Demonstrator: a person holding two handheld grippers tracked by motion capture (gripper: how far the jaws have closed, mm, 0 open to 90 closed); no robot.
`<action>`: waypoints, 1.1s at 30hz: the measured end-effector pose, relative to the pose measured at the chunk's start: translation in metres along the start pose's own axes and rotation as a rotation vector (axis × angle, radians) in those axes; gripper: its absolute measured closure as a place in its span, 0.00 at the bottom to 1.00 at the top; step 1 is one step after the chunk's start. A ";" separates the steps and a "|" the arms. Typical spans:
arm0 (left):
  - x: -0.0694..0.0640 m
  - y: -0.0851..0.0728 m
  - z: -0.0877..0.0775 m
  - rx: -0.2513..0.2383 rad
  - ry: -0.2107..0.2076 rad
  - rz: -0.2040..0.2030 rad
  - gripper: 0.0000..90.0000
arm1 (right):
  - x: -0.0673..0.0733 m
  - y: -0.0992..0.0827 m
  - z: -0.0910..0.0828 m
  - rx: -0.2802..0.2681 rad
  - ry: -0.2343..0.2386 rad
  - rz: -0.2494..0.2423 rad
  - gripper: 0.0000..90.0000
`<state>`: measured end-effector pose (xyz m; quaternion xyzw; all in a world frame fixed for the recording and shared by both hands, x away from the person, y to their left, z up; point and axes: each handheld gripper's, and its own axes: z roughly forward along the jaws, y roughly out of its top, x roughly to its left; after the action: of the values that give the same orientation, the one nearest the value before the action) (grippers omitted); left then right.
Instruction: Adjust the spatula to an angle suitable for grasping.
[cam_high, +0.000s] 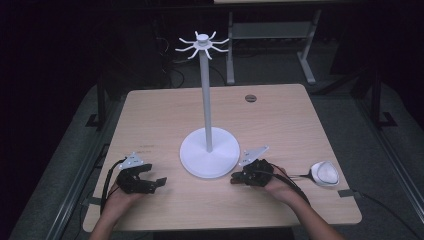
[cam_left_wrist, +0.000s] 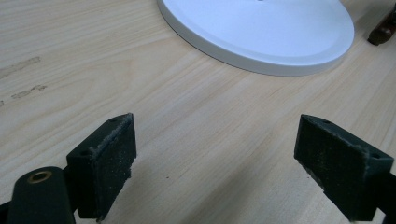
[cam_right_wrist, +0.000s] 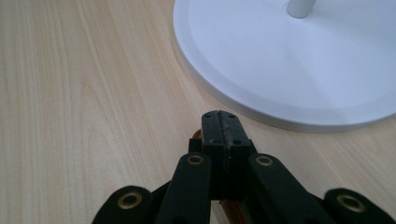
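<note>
While both hands rest low on the counter (cam_high: 150, 115), the white stand (cam_high: 209, 150) rises between them, its round base just ahead of each pair of tongs. In the left gripper view, the left tongs (cam_left_wrist: 215, 163) stand wide open over bare wood, nothing between their pads, with the base's rim well beyond them. In the right gripper view, the right tongs (cam_right_wrist: 221, 128) are pressed fully closed; a thin brown, wood-like piece (cam_right_wrist: 198, 135) shows at their sides and below them, though what it is cannot be told. Their tip lies near the base's edge without touching it.

The stand is smooth, matt white: a flat disc with a stepped rim, a slender straight pole, and a crown of curved hooks at the top. The tongs' pads are black and rough-grained. The counter is pale wood with fine lengthwise grain and rounded corners. A white ladle-like utensil (cam_high: 324, 173) lies near the right forearm. Beyond, the room is dark, with grey floor and table legs.
</note>
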<state>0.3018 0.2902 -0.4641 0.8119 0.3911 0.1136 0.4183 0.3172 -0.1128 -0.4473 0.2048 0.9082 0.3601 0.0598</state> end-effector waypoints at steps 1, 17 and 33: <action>0.000 0.000 0.000 0.001 0.000 0.000 0.14 | 0.000 0.000 0.000 0.002 -0.002 0.005 1.00; 0.000 0.000 0.001 0.000 0.000 -0.001 0.14 | -0.004 -0.003 0.000 0.013 -0.040 0.011 1.00; -0.001 0.000 0.002 -0.001 -0.005 -0.007 0.14 | -0.010 -0.005 -0.002 0.015 -0.091 0.014 1.00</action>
<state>0.3022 0.2888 -0.4653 0.8106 0.3931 0.1103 0.4199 0.3236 -0.1217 -0.4496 0.2277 0.9057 0.3441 0.0970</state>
